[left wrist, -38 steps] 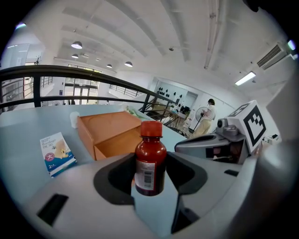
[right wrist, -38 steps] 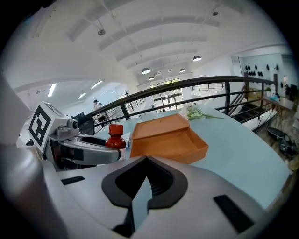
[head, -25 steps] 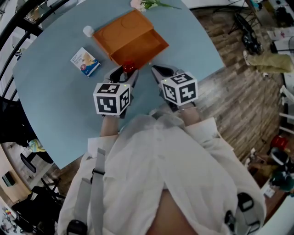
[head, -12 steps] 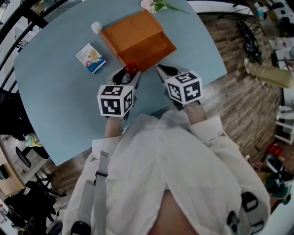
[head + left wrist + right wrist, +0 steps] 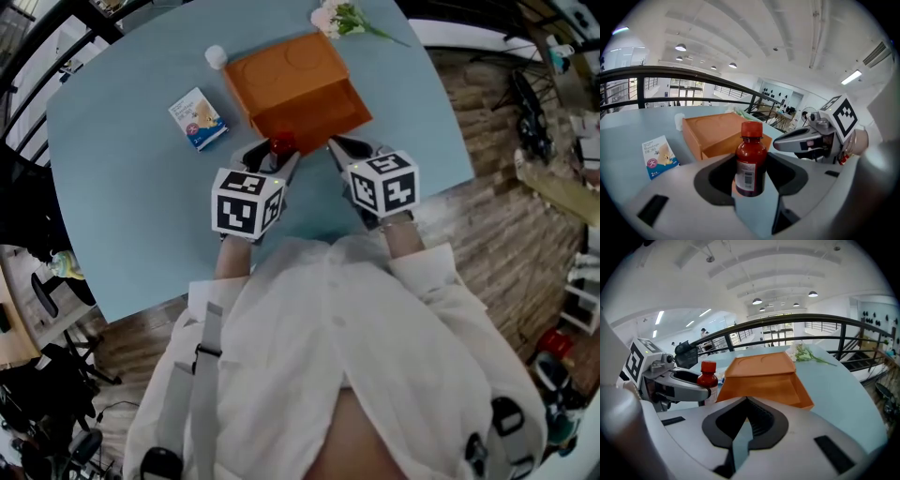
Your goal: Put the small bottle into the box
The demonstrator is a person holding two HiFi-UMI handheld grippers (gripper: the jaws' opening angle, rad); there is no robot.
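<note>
Between clamped jaws of the left hand-held gripper [image 5: 751, 183], the small bottle [image 5: 751, 159], upright, near the box [image 5: 717, 133].

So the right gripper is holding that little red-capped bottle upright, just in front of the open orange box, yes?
Not quite. It is the left gripper that holds the little red-capped bottle upright between its fingers, just in front of the open orange box; the left gripper view shows it. The right gripper holds nothing.
</note>
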